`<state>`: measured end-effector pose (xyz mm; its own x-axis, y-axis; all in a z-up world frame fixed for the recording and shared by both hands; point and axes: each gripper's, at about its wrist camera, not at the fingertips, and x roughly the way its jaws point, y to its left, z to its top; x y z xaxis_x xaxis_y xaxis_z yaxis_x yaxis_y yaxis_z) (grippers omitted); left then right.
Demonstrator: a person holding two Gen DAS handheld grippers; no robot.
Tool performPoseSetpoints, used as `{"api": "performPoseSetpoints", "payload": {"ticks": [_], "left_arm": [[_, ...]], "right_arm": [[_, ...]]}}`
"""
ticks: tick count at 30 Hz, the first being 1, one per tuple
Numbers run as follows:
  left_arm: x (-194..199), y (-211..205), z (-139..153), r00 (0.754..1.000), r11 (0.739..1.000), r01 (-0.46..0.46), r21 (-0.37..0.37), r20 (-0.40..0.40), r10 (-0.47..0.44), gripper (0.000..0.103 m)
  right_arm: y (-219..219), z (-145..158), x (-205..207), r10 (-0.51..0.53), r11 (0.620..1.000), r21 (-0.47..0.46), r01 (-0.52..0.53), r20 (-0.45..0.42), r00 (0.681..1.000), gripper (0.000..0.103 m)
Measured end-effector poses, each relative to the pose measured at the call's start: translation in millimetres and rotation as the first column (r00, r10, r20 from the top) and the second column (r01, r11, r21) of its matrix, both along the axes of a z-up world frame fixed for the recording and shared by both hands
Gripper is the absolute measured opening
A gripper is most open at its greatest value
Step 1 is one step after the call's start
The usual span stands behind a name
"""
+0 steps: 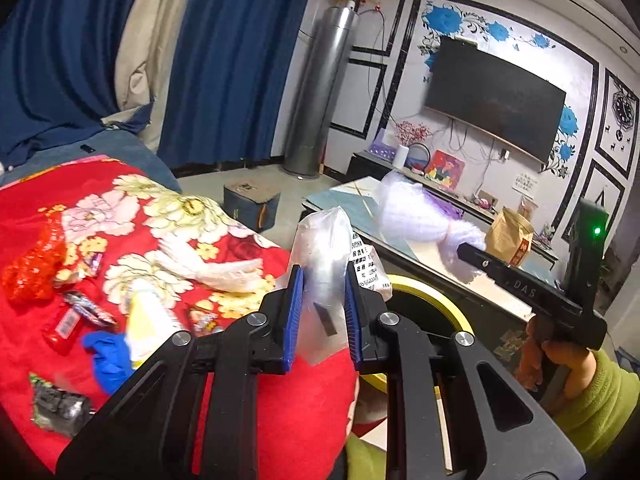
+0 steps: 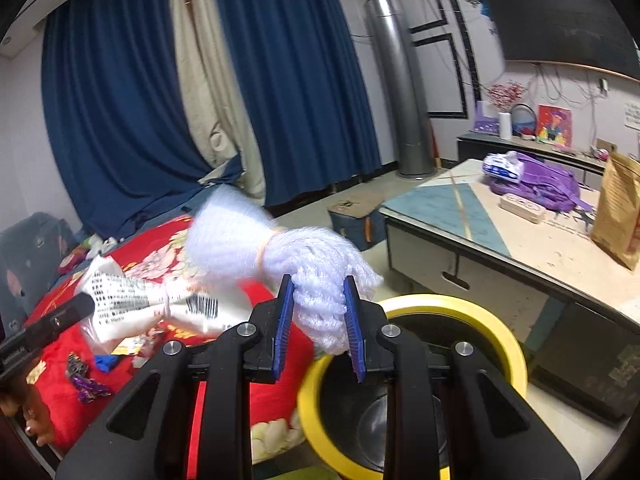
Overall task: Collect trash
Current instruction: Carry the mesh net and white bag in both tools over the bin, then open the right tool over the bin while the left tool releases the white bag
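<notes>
Gripping a crumpled clear plastic bag with a printed label (image 1: 328, 264) between its blue pads, the left tool (image 1: 322, 316) hangs at the edge of the bed, while the right tool (image 2: 318, 320) is clamped on a white foam-net fruit sleeve tied with a rubber band (image 2: 304, 264) just above the round yellow-rimmed black bin (image 2: 472, 312). Both pieces are light and springy, so the likeliest failure is a release off the opening: the sleeve's loose flared end could catch the rim and tip out onto the floor, and the bag, held by a thin fold, could slip free or cling to a pad. More trash lies on the red flowered blanket (image 1: 280, 400): a red wrapper (image 1: 36, 268), a blue glove (image 1: 108, 356), foil packets. Beyond stand a low pale table (image 2: 520, 256) with a purple backpack (image 2: 544, 184), blue curtains (image 2: 128, 92) and a wall-mounted television (image 1: 496, 96).
</notes>
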<state>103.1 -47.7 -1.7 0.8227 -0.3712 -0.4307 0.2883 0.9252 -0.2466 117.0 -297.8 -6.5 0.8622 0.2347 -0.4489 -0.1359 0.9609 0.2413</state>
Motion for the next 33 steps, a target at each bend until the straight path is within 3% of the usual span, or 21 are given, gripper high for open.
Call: {"api": "performPoseSetpoints", "payload": {"ticks": [7,17,22,33], "left_arm": [[14,-26,-21,0.996,0.998,0.063,0.009,-0.062,-0.062,0.014],[19,-76,-38,0.983,0.985,0.163,0.051,-0.09,-0.158,0.014],[17,-97,-48,0.972,0.973,0.218,0.08,-0.104,-0.21,0.014],[26,-121,-70,0.957,0.957,0.266,0.113,-0.154,-0.247,0.014]], "right_arm": [[-35,-10,-2,-0.098,0.995,0.016,0.098,-0.035,0.995,0.024],[-73,-38,3,-0.205,0.978,0.019,0.21,-0.149,0.967,0.024],[-85,-56,11,-0.229,0.97,0.024,0.241,-0.239,0.944,0.024],[-92,-79,20,-0.251,0.963,0.018,0.27,-0.316,0.915,0.028]]}}
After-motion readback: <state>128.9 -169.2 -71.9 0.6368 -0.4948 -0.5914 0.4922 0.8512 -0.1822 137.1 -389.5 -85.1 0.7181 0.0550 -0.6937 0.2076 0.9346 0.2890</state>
